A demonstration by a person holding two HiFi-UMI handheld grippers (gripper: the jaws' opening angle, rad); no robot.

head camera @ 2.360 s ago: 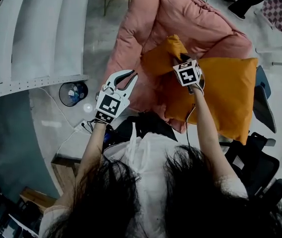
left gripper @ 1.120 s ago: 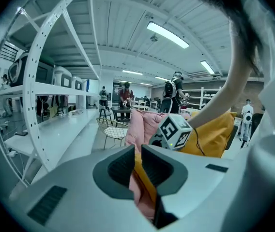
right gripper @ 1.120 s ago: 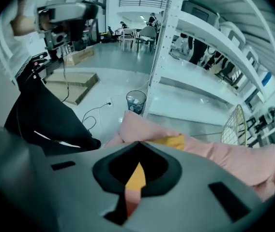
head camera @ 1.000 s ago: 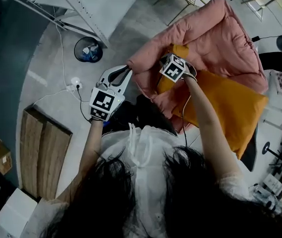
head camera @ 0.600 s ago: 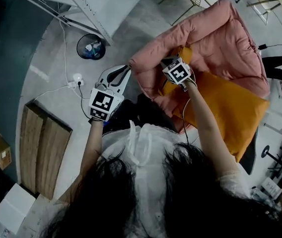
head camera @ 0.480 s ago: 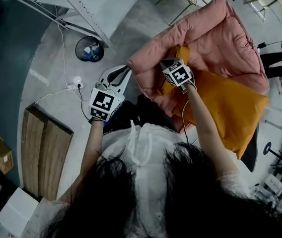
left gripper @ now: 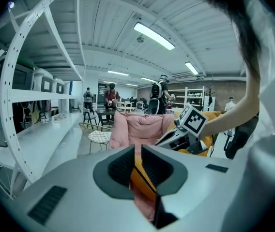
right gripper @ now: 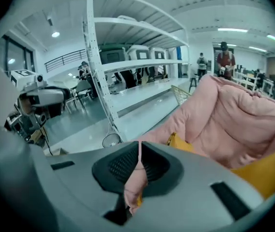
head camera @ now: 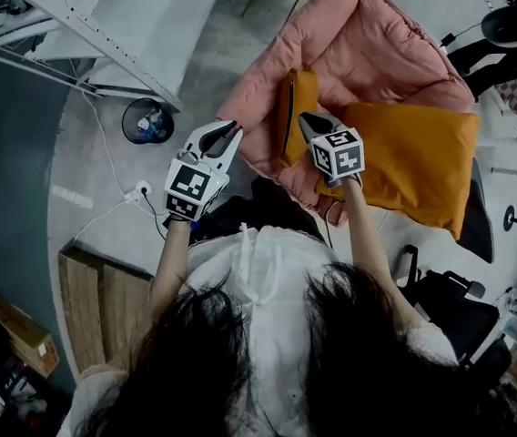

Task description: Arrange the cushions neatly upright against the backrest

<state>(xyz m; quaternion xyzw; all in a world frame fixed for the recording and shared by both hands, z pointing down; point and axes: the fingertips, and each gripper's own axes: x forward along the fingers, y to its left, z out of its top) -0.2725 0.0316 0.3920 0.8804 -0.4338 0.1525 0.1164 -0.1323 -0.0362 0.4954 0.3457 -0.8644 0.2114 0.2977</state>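
Both grippers are squeezed shut, with nothing in them. Left gripper (head camera: 229,133) hangs near the pink chair (head camera: 368,44). Right gripper (head camera: 309,121) is just beside the small orange cushion (head camera: 297,98), which stands on its edge (against the chair's puffy side). Farther along, the big orange cushion (head camera: 413,157) lies on the seat.

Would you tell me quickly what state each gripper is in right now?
Left gripper: closed, holding nothing.
Right gripper: closed, holding nothing.
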